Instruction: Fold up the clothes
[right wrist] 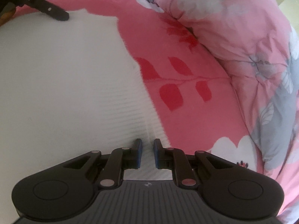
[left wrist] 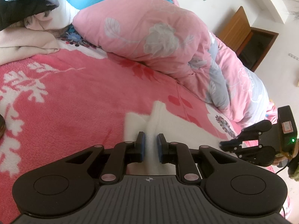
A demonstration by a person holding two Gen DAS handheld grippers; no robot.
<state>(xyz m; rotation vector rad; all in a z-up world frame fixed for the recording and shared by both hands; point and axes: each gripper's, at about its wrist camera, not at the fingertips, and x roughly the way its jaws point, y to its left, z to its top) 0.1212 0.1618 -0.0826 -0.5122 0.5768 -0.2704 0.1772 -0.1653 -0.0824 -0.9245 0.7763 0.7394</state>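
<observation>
Through my left wrist camera, my left gripper [left wrist: 151, 137] is clenching a raised ridge of the white garment [left wrist: 168, 123], its blue pads pressing the cloth from both sides. The garment is lying on the pink fleece blanket [left wrist: 74, 85] that is covering the bed, toward the bed's near edge, and a pink floral quilt [left wrist: 149, 37] is bunching along the far side, with a pile of clothes [left wrist: 28, 5] sitting in the far left corner. My right gripper [left wrist: 227, 143] is showing at the right edge of this view. Through my right wrist camera, my right gripper [right wrist: 148, 143] is pinching a small fold of the white garment [right wrist: 65, 84] near its right hem, with the jaws nearly together on the fabric. My left gripper's finger [right wrist: 56, 15] is resting on the garment's far left part.
</observation>
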